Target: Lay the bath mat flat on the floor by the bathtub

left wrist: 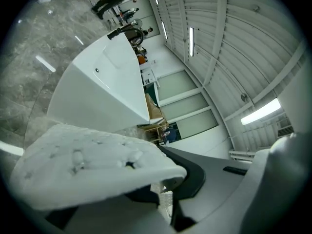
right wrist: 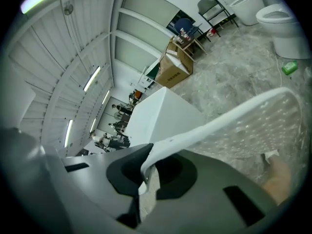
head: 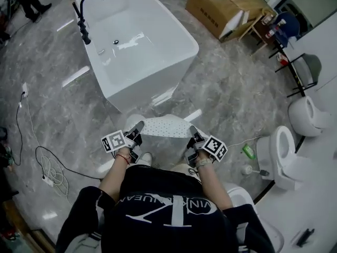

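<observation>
A white dotted bath mat (head: 164, 126) hangs stretched between my two grippers, above the grey marble floor just in front of the white bathtub (head: 137, 46). My left gripper (head: 138, 127) is shut on the mat's left edge. In the left gripper view the mat (left wrist: 87, 165) drapes over the left gripper (left wrist: 163, 189), with the bathtub (left wrist: 97, 91) beyond. My right gripper (head: 194, 133) is shut on the mat's right edge. In the right gripper view the mat (right wrist: 243, 126) runs out from the pinched jaws of the right gripper (right wrist: 144, 179) toward the tub (right wrist: 161, 113).
A black faucet (head: 84, 15) stands at the tub's far left. A cardboard box (head: 221, 7) lies behind the tub. Two toilets (head: 284, 154) (head: 308, 115) stand at the right, with a green item (head: 248, 152) on the floor. A cable (head: 31, 141) trails at the left.
</observation>
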Motion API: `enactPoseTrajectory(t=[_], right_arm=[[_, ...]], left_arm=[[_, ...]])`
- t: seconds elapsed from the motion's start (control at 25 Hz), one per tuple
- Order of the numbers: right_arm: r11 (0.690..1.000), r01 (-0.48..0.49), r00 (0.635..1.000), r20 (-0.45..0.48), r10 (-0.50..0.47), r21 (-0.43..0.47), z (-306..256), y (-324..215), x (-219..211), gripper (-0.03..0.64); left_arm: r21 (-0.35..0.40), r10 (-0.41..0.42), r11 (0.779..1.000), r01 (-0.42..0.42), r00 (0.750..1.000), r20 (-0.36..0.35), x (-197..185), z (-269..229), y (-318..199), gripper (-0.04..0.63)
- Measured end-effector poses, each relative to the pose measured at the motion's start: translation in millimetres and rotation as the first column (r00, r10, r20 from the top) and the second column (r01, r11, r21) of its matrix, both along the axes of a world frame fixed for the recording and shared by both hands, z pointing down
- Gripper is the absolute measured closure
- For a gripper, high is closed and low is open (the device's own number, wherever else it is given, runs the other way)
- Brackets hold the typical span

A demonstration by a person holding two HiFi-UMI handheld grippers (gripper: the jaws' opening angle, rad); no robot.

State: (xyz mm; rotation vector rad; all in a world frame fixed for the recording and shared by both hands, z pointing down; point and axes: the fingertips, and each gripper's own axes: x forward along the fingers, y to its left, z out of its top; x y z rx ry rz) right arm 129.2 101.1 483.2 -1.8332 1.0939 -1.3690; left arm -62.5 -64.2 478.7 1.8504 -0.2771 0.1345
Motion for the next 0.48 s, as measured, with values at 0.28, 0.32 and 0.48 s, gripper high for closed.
enactPoseTrajectory(t=[0.28,0.32,0.48], right_arm=[[0.964,0.262,0.965,0.028,-0.261,-0.050,14.5,-57.2,45.2,0.584],[0.956,0.287,0.958,0.031,-0.286,-0.051,15.1,-63.3,50.8,0.584],[0.923,0.383,0.923,0.052,-0.381,-0.045,20.9,-84.5,71.0,0.584]], left_arm=[[-0.046,-0.268,0.962,0.268,0.963,-0.006,15.2,3.5,-10.5,0.574],[-0.060,-0.301,0.952,0.300,0.954,-0.006,17.2,4.7,-8.6,0.574],[-0.024,-0.405,0.914,0.406,0.914,0.030,21.6,11.4,-3.1,0.574]])
